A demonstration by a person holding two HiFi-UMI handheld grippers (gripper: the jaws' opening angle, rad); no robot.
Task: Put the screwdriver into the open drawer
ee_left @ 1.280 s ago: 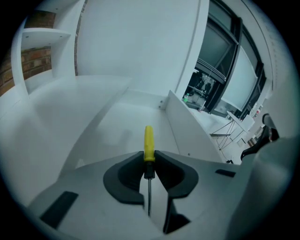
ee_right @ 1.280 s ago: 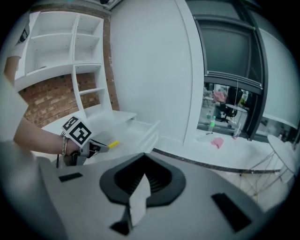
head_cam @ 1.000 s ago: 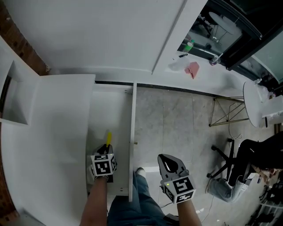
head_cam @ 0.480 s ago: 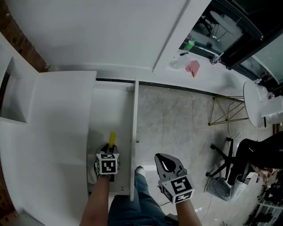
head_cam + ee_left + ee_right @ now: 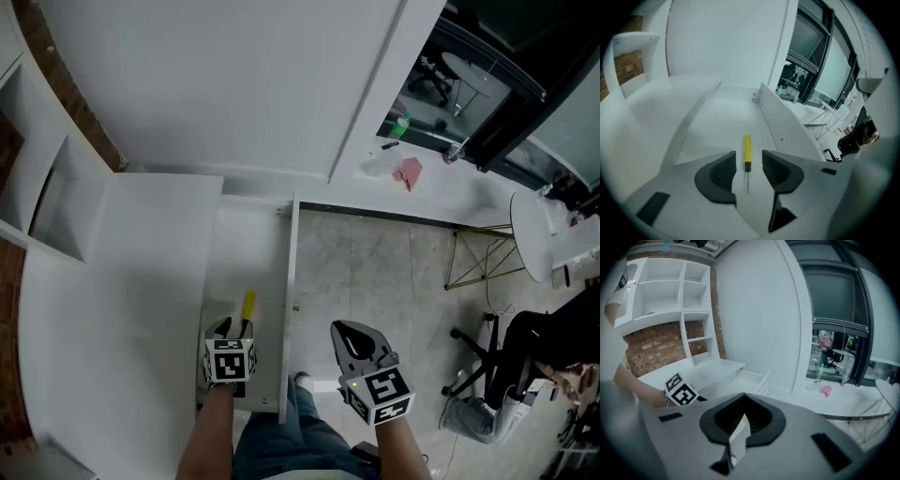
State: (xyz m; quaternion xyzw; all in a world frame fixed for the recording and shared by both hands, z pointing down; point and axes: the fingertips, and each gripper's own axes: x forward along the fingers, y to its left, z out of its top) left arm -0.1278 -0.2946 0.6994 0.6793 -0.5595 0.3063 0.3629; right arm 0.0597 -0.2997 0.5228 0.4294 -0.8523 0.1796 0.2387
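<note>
The yellow-handled screwdriver (image 5: 247, 305) lies flat on the floor of the open white drawer (image 5: 234, 253), handle pointing away from me. My left gripper (image 5: 232, 329) hovers just behind it, and its jaws are opening. In the left gripper view the screwdriver (image 5: 747, 150) rests on the drawer floor (image 5: 726, 117) in the gap between the two dark pads (image 5: 723, 172), and neither pad touches it. My right gripper (image 5: 352, 341) hangs outside the drawer over the floor to the right of the drawer front (image 5: 290, 300). In its own view the right gripper (image 5: 742, 417) has its pads together and holds nothing.
A white cabinet top (image 5: 122, 281) borders the drawer on the left, with shelves and brick wall beyond. A white counter (image 5: 441, 192) at the back right carries a pink item (image 5: 408, 172). A wire stand (image 5: 483, 248) and an office chair (image 5: 487, 366) stand on the right.
The left gripper's jaws have parted and let go of the screwdriver, which now lies on the drawer floor. Both grippers have risen a little.
</note>
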